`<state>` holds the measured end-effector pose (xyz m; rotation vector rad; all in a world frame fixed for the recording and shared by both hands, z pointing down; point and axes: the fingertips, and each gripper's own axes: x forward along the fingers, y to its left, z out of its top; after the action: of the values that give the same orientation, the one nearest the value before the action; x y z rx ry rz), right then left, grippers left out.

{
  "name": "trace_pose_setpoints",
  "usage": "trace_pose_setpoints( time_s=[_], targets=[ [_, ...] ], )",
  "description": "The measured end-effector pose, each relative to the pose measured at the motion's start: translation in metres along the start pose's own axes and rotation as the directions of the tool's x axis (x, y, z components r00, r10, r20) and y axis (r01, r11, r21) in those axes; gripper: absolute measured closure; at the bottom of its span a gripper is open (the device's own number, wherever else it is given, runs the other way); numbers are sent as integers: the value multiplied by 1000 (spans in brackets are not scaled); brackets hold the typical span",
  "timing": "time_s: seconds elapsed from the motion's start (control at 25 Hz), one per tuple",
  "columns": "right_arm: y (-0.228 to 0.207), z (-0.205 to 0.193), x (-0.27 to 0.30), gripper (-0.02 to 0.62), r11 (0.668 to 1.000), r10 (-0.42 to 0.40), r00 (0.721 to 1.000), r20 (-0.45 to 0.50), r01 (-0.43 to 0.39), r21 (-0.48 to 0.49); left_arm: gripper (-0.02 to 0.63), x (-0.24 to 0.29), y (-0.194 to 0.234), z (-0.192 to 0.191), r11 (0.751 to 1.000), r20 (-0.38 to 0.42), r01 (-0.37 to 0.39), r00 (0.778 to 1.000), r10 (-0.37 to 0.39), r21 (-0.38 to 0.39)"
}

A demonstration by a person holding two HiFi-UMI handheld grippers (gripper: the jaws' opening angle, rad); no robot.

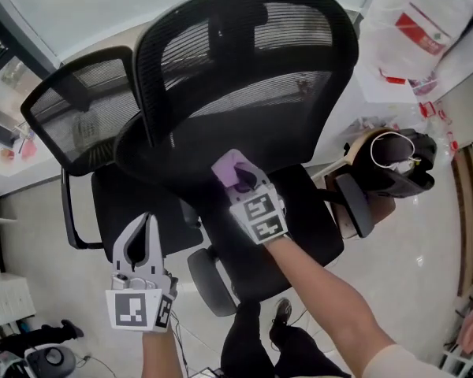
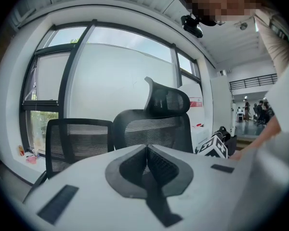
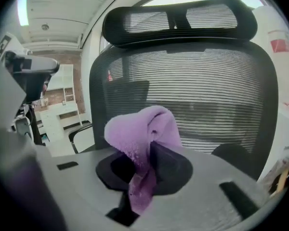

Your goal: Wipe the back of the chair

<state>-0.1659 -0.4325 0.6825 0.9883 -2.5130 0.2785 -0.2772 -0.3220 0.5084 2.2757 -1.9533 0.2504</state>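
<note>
Right claw [image 3: 148, 150] clamps purple cloth [image 3: 139, 126] near the lower edge of the chair back [image 3: 207, 90]; left claw [image 2: 147, 153], closed empty, hangs clear.

Glossy floor [image 1: 426, 282] (pale) bears the chair [image 1: 244, 77] and a second chair [image 1: 79, 120].

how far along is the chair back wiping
Done: the purple cloth is clamped in the right gripper. In hand: it is held at the lower chair back; contact is unclear. To do: the mesh shows no wiped trace, so likely all of it. The left gripper is shut, empty.
</note>
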Motion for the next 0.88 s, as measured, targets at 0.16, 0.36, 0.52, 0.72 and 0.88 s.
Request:
trace_pose_setpoints(
  time_s=[0.16,0.36,0.52,0.72,0.88],
  targets=[
    [10,8,-16,543,999,30,999,-17,-30,-26,599,-18,2,18,1000,19,-22,1000,22,-4],
    [5,31,-50,543,997,26,1000,-1,-26,-67,599,-37,-2,45,1000,46,-30,998,30,6],
    [3,60,-90,541,995,20,1000,17,-18,-95,599,-54,-13,73,999,58,-43,997,42,18],
    [4,95,-151,541,992,14,997,71,-5,-122,599,-87,-33,99,998,85,-43,996,40,42],
    [5,121,-201,541,991,7,993,114,8,-136,598,-116,-45,120,997,90,-53,995,47,63]
  ],
)
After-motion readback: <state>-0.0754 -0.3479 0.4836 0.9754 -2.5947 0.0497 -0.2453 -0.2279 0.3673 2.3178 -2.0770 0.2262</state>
